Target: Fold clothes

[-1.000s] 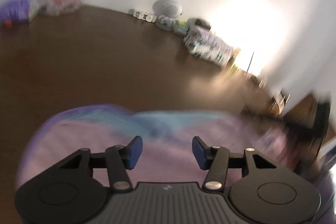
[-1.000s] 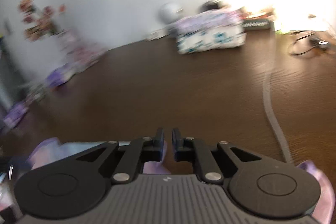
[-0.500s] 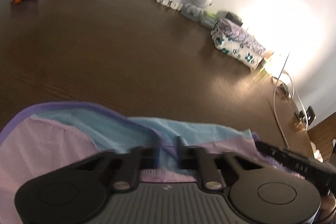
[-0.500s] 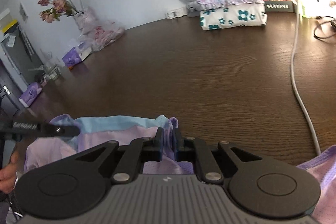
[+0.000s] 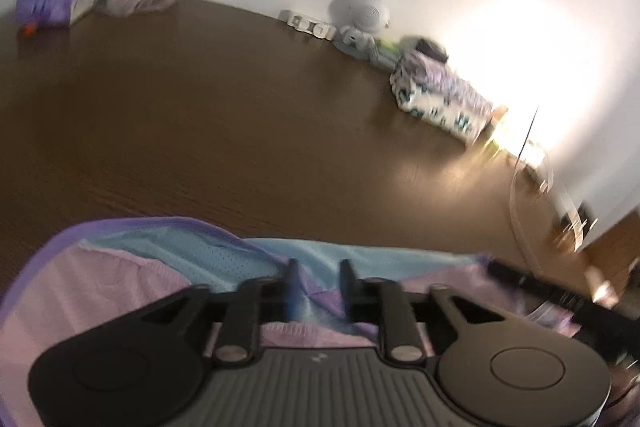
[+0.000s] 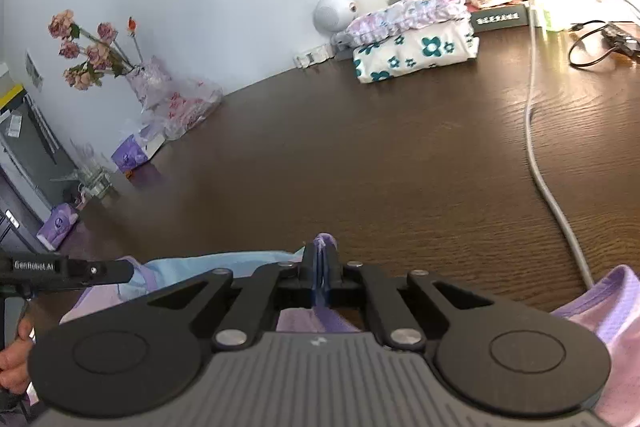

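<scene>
**Both claws at the near edge of the table, on the garment**

I see the garment (image 5: 120, 291), pink mesh with a light blue panel and purple trim, lying bunched at the near edge of the dark wooden table (image 5: 240, 131), right under both claws. Far across the table, by the wall, a stack of folded clothes (image 6: 416, 39) sits well apart from it.

My left claw (image 5: 316, 287) hangs over the purple seam where the blue panel meets the pink. Its jaws are opening, with a narrow gap between them; cloth shows in that gap, but the pads do not press on it as far as I can tell through the blur.

My right claw (image 6: 320, 275) is closed tight on a thin upright fold of purple and blue cloth, which pokes out just past the fingertips. More of the pink fabric trails off to the lower right of that view.

In the right view, a hand (image 6: 12, 351) grips the left tool at the left border.
</scene>
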A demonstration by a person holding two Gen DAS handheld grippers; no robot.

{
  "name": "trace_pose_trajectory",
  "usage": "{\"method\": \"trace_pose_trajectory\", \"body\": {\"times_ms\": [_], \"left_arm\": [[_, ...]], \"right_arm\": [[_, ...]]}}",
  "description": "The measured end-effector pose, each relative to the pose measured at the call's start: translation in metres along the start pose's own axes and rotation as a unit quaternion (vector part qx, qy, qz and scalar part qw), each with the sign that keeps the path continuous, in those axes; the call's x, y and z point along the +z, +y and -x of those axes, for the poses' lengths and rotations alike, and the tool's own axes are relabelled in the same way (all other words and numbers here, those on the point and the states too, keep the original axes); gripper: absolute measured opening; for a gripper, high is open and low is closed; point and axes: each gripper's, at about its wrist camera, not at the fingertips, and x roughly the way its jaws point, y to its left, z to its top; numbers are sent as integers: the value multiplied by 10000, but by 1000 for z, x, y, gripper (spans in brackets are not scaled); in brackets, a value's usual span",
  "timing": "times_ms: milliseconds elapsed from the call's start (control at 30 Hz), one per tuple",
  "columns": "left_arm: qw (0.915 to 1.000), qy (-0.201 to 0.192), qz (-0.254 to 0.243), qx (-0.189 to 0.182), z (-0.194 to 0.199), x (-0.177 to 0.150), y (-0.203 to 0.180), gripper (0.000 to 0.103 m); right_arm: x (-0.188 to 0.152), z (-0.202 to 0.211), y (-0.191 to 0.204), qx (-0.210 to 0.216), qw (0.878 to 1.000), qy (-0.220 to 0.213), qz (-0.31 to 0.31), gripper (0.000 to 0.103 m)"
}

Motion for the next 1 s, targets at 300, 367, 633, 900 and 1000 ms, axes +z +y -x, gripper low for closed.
{"method": "trace_pose_trajectory", "body": {"times_ms": [300, 367, 633, 900, 1000], "left_arm": [[9993, -189, 338, -13, -12, -5, 5, 0], [9977, -356, 563, -97, -9, -3, 9, 0], [9986, -304, 425, 78, 5, -1, 7, 8], [9930, -240, -775, 860, -11, -28, -39, 30], [9940, -278, -664, 825, -14, -28, -38, 24]], "right_arm": [[-4, -2, 3, 70, 9999, -3, 106, 7], [-5, -2, 2, 95, 9999, 4, 74, 7], [-1, 12, 5, 25, 9999, -36, 118, 28], [-6, 13, 31, -277, 9962, 333, 751, 41], [-11, 10, 32, -287, 9956, 391, 801, 41]]}}
